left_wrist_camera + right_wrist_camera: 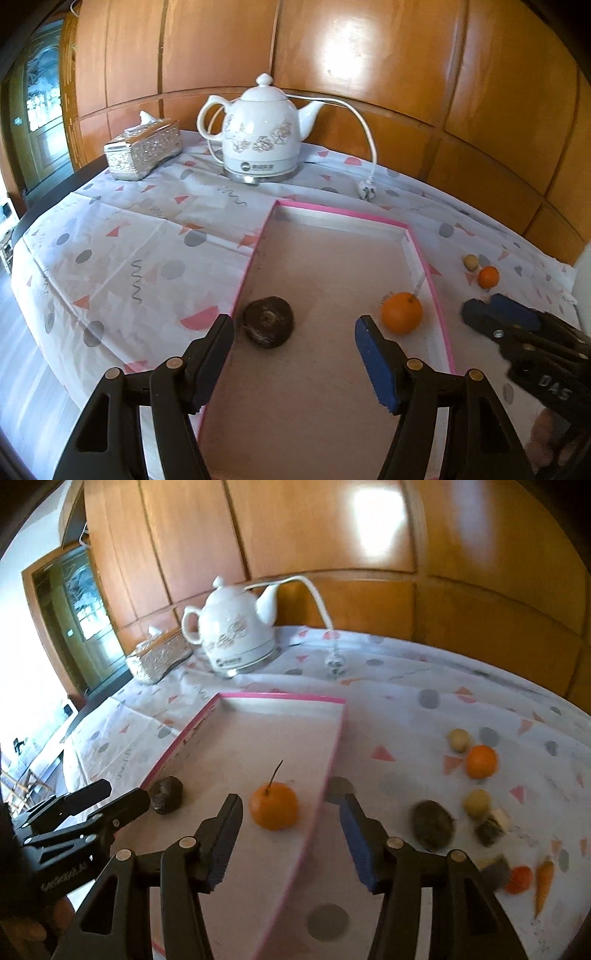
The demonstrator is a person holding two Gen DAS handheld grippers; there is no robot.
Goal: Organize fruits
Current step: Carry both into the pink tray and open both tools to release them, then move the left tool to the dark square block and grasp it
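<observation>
While both sets of fingers gape wide and empty, 2 fruits sit in the tray [207,716]: an orange [273,805] and a dark fruit [167,794]. More wait on the tabletop [406,701] to its right. You'd likely find the small orange [481,761] light, round and prone to rolling; close the right gripper [291,834] gently across its middle, since the skin may bruise.

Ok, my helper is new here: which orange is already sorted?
Find the pink-rimmed shallow tray before the white floral kettle. Inside sits a stemmed round orange, near the tray's right rim. The smaller stemless orange lies outside, on the patterned cloth.
</observation>
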